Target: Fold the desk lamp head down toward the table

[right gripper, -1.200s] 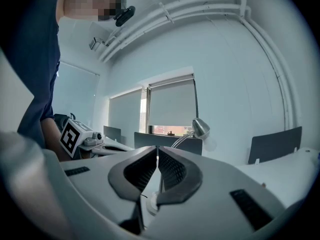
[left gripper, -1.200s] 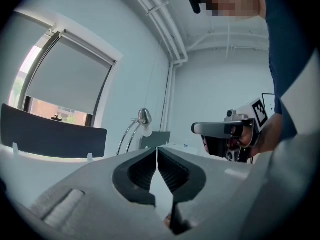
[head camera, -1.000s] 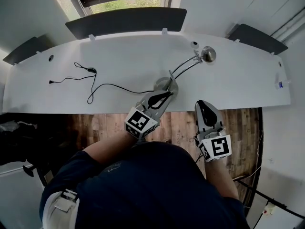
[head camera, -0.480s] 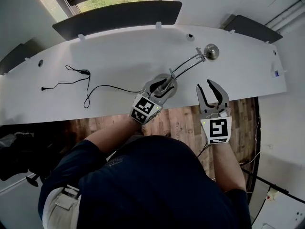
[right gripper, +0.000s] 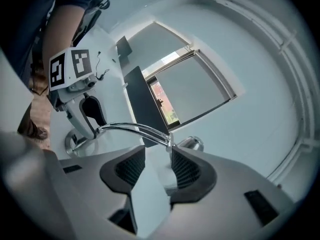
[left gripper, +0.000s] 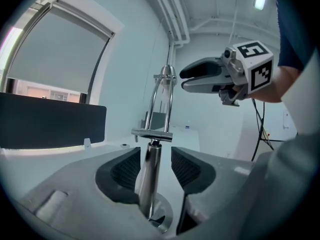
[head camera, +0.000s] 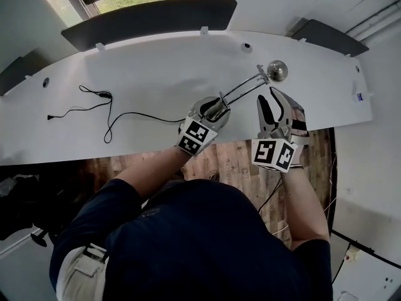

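Note:
A chrome desk lamp stands near the front edge of the white desk (head camera: 144, 74). Its round base (head camera: 220, 114) carries a twin-rod arm (head camera: 241, 89) that slants up to the ball-shaped head (head camera: 277, 69). My left gripper (head camera: 212, 108) straddles the upright post (left gripper: 150, 176) just above the base. Its jaws are opening, and the pads stand slightly off the post. My right gripper (head camera: 273, 99) hovers just below the head, its jaws opening with nothing between them. In the right gripper view the arm (right gripper: 132, 129) and head (right gripper: 190, 144) lie just beyond the right gripper (right gripper: 157, 166).
A black cable (head camera: 106, 115) snakes across the desk's left half. Dark divider panels (head camera: 150, 17) line the back edge under a window. A small white item (head camera: 361, 97) sits at the desk's far right. Wooden floor (head camera: 235, 162) shows below the front edge.
Both grippers went from shut to open and moved forward to the lamp. The left now brackets the post at the base. The right rolled over and came up under the head.

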Tool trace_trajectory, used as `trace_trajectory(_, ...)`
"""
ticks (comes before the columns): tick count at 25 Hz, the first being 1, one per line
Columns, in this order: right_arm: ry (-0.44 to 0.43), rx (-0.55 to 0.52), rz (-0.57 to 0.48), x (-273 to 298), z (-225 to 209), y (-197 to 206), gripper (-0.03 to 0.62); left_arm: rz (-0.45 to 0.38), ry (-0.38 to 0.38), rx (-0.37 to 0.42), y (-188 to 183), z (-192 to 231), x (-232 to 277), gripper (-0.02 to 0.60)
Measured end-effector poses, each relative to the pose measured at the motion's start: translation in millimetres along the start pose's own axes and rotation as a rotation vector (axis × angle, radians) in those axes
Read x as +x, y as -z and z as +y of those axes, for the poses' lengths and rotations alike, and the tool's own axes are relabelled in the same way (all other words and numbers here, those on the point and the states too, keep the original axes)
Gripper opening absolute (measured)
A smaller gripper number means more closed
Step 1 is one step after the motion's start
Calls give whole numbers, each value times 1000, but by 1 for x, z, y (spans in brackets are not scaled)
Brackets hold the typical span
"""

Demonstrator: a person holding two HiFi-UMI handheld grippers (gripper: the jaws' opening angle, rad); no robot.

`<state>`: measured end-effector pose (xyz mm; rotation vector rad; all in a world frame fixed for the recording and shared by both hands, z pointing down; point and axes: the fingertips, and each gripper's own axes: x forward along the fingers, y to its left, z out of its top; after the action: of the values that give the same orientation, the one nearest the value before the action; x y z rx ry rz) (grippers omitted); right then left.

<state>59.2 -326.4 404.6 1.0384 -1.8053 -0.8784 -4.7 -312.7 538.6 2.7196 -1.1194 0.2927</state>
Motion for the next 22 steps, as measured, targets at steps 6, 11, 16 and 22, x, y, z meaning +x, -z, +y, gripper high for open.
trace_trajectory(6,38,-185,-6,15,-7,-11,160,10,0,4,1,2,7,176)
trace_trajectory(11,74,-452,0,19,-2,-9,144,18,-5,63,2,0,17,175)
trace_trajectory(16,79,-514,9,24,-5,-5,143,11,-24,77,4,8,23,124)
trace_trajectory(22,86,-538,-6,34,-8,-8,124,1,-14,61,0,5,21,123)
